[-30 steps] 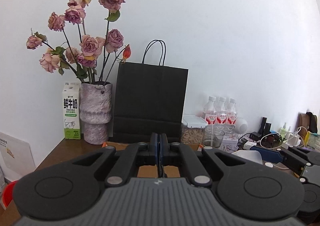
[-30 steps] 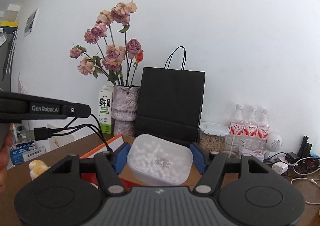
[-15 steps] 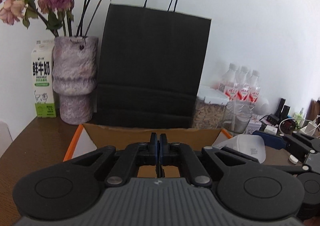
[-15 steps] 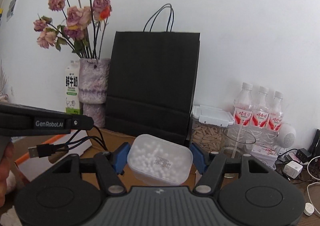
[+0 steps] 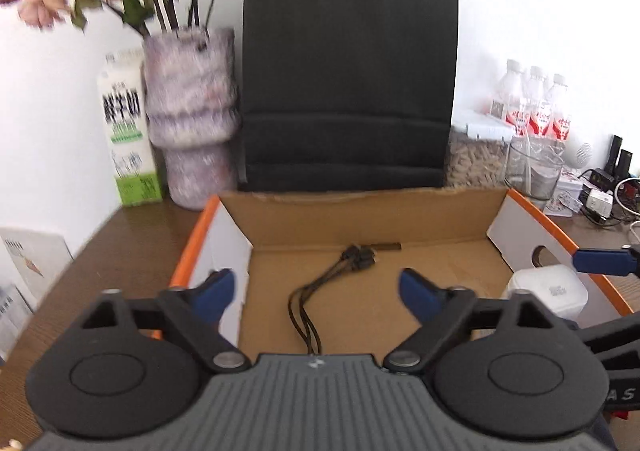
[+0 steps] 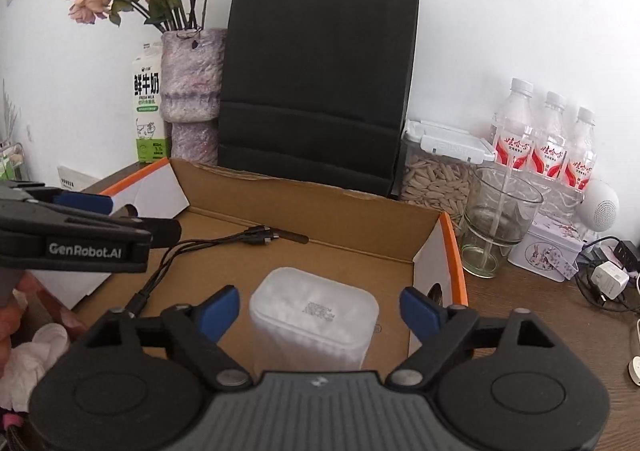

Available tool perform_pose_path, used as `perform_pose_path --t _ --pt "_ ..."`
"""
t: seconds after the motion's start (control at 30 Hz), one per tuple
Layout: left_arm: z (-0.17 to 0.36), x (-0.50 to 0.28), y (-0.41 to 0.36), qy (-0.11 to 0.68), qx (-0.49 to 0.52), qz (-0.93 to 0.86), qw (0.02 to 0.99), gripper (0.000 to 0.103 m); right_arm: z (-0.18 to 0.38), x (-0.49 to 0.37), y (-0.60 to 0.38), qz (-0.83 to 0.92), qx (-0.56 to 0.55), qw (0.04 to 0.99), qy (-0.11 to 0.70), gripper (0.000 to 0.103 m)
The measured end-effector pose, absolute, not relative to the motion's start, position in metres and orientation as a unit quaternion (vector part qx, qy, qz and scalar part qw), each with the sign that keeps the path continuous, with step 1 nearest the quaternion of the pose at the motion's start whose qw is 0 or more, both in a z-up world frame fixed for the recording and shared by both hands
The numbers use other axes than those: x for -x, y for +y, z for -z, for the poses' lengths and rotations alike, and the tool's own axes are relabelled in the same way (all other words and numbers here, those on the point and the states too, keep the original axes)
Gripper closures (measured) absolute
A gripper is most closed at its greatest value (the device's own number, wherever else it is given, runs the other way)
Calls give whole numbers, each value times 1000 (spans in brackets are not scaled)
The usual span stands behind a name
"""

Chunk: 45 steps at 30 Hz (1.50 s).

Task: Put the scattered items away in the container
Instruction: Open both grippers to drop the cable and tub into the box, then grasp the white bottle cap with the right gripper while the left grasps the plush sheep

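An open cardboard box (image 5: 360, 199) with orange side edges lies on the brown table. A black multi-plug cable (image 5: 320, 291) rests on its floor. My left gripper (image 5: 316, 289) hovers over the cable, its jaws opening wide and its pads clear of the cable. A translucent tub of white balls (image 6: 316, 327) stands in the box (image 6: 452, 247) near the right wall. My right gripper (image 6: 320, 311) straddles the tub with its jaws opening and both pads off the sides. The left wrist view shows the tub (image 5: 548, 291) beside my right gripper's blue pad (image 5: 600, 261).
Behind the box stand a black paper bag (image 6: 320, 83), a vase of roses (image 6: 192, 91) and a milk carton (image 6: 148, 111). To the right are a seed jar (image 6: 436, 175), a glass (image 6: 496, 219), three water bottles (image 6: 548, 139), a tin and chargers. Crumpled tissue (image 6: 36, 355) lies at the left.
Both grippers came down and forward over the box. The left jaws went from shut to wide and the cable now lies in the box. The right jaws spread off the tub.
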<state>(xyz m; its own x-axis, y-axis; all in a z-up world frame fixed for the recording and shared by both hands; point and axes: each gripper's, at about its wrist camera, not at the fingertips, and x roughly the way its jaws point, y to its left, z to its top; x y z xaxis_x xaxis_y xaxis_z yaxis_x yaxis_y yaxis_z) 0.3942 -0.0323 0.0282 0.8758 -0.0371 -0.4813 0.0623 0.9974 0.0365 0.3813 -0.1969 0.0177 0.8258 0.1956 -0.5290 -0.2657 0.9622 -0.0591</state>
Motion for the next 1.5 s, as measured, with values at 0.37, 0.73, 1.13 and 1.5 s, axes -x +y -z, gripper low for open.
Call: perform_pose_path --t 0.37,0.73,1.13,1.5 --pt "-46 -368 -42 201 -44 3 979 0 -29 -369 -201 -118 56 953 274 0" --pt "-70 -312 -33 173 -23 3 985 0 -60 -306 -205 -121 43 965 230 0" --pt "-87 -220 6 161 -3 -24 987 0 -73 -205 -227 -109 51 971 205 0" --pt "-55 -154 62 204 0 -86 975 0 -12 -145 -273 -64 46 956 283 0"
